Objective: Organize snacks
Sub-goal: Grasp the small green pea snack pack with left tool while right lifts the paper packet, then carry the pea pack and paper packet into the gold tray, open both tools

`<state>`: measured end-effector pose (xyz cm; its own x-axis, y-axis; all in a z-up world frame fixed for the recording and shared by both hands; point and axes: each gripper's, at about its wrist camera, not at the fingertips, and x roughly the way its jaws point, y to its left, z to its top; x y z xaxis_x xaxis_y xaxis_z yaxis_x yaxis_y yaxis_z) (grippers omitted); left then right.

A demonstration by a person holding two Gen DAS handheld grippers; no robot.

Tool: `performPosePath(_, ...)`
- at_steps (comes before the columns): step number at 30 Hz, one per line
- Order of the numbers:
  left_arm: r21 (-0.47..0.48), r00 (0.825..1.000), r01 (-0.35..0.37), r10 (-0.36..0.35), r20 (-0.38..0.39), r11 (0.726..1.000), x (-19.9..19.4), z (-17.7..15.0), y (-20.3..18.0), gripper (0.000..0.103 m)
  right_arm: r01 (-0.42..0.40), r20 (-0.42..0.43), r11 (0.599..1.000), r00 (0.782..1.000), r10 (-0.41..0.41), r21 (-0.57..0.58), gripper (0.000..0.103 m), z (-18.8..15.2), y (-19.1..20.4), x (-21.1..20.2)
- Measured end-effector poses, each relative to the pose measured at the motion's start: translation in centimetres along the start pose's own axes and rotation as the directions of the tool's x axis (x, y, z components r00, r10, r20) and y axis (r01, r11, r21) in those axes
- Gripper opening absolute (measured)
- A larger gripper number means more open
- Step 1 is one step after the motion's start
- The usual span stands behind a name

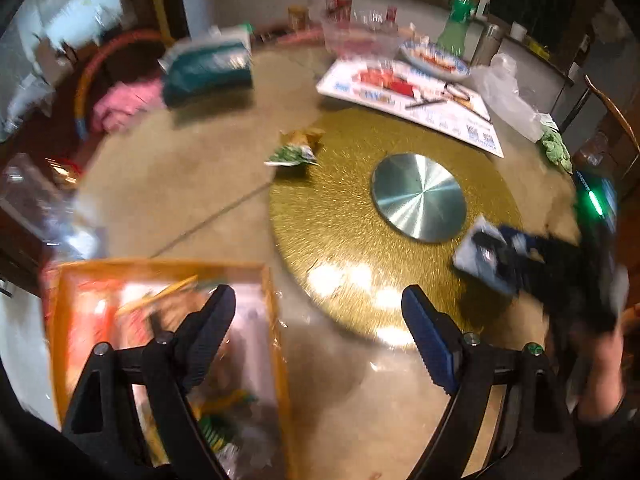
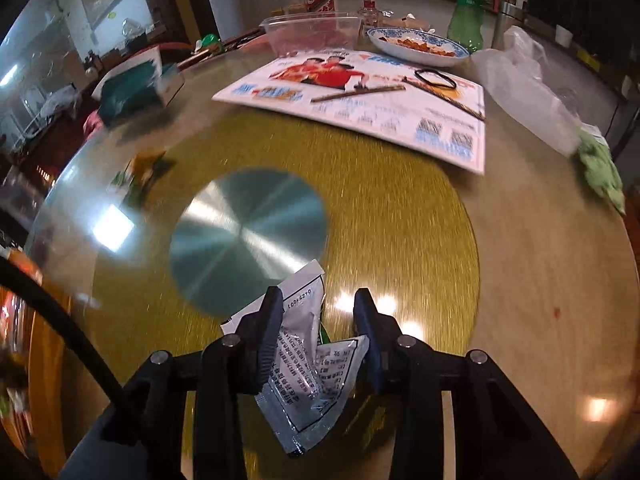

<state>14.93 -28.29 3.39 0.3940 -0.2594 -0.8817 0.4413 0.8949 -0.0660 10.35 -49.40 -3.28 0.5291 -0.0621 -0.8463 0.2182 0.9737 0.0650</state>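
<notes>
The right gripper (image 2: 316, 312) holds a crumpled silver snack packet (image 2: 308, 364) between its fingers above the gold turntable (image 2: 400, 216). The orange box (image 1: 72, 300) lies off to its left, under the empty, wide-open left gripper (image 1: 318, 312), while a green snack bag (image 1: 296, 148) waits farther out.

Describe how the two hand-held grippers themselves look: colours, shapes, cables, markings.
Both are black frames with round metal pivot bolts. The left hand-held gripper has tapered fingers with ribbed pads, the right-side pad blue. The right hand-held gripper has similar ribbed pads, a black cable beside it, and a green light on its body.
</notes>
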Motion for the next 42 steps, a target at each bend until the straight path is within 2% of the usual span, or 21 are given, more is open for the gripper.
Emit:
performPosePath(3,0.001,0.999,-0.043,0.043,-0.008,0.999,2.3,2.5,0.0,0.085,0.037,0.012,0.999,0.999,-0.037,-0.037,0.041,-1.3,0.7,-0.7)
performPosePath(7,0.035,0.997,-0.079,0.079,-0.005,0.996,4.7,5.4,-0.7,0.085,0.001,0.005,0.999,1.0,-0.001,-0.037,0.046,-2.2,0.6,-1.0)
performPosePath(10,0.036,0.994,-0.111,0.112,-0.019,0.993,6.6,7.4,-0.5,0.085,0.014,0.007,0.999,1.0,-0.014,-0.039,0.048,-2.8,0.5,-1.3)
performPosePath(15,0.019,0.993,-0.11,0.111,-0.048,0.994,8.8,9.2,0.0,0.085,0.016,0.01,0.999,1.0,-0.015,-0.05,0.048,-3.5,0.3,-1.7)
performPosePath(19,-0.043,0.997,-0.056,0.053,-0.064,0.998,10.2,10.3,1.0,0.085,0.02,0.008,0.998,1.0,-0.02,-0.058,0.048,-3.8,0.1,-1.7)
performPosePath(24,-0.049,0.995,-0.077,0.073,-0.074,0.996,11.6,11.2,1.0,0.085,0.024,0.011,0.998,1.0,-0.023,-0.061,0.048,-4.0,0.1,-1.8)
performPosePath(26,-0.051,0.993,-0.089,0.085,-0.078,0.995,12.1,11.3,1.1,0.074,0.021,0.012,0.998,1.0,-0.02,-0.061,0.048,-4.0,0.1,-1.8)
performPosePath(27,-0.055,0.992,-0.092,0.087,-0.086,0.994,12.4,11.3,1.2,0.065,0.02,0.011,0.998,1.0,-0.02,-0.061,0.048,-4.0,0.0,-1.8)
performPosePath(30,-0.069,0.992,-0.108,0.103,-0.071,0.992,12.4,11.4,1.6,0.062,0.014,0.01,0.998,1.0,-0.014,-0.061,0.048,-4.1,0.0,-1.9)
performPosePath(32,-0.08,0.993,-0.1,0.095,-0.067,0.992,12.2,11.5,1.9,0.054,0.011,0.009,0.998,1.0,-0.011,-0.062,0.048,-4.2,-0.1,-2.0)
performPosePath(39,-0.117,0.99,-0.085,0.07,-0.123,0.989,12.3,12.3,2.5,0.055,0.007,0.018,0.998,1.0,-0.006,-0.058,0.048,-4.5,-0.1,-2.2)
performPosePath(42,-0.128,0.991,-0.099,0.087,-0.099,0.987,12.1,12.9,2.4,0.055,0.001,0.015,0.999,1.0,0.0,-0.047,0.048,-4.7,-0.2,-2.3)
